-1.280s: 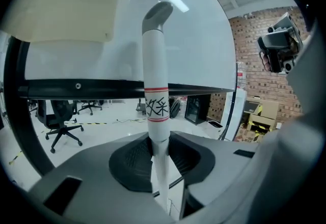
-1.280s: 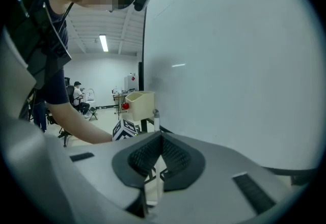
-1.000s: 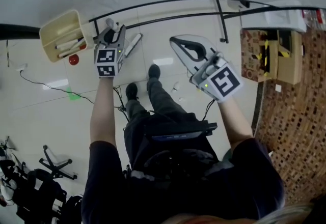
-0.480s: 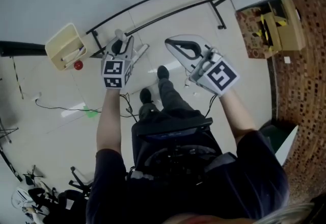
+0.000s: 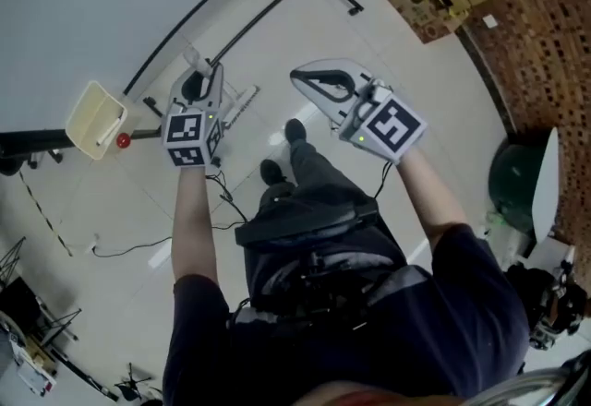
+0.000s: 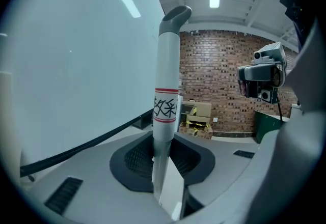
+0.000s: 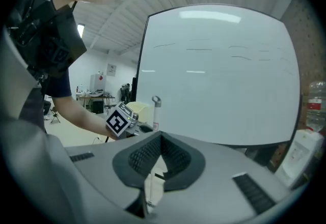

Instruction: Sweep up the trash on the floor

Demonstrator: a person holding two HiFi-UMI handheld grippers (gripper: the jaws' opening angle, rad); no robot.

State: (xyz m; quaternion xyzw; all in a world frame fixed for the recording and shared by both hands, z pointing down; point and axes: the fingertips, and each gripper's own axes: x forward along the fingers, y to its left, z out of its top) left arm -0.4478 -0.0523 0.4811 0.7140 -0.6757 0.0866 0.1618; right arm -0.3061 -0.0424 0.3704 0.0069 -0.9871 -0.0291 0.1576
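Right of the bin (image 5: 90, 114), the left gripper (image 5: 201, 89) clamps the upright broom (image 6: 167, 90), the right gripper (image 5: 362, 98) pinches the dustpan (image 5: 323, 84) farther right; a red scrap (image 5: 123, 141) just beside the bin lies nearer the left.

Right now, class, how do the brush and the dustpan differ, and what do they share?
The brush is a slim tube upright in the left gripper; the dustpan is a broad scoop in the right gripper. The brush's grip is wider than the dustpan's. Both are held off the floor.
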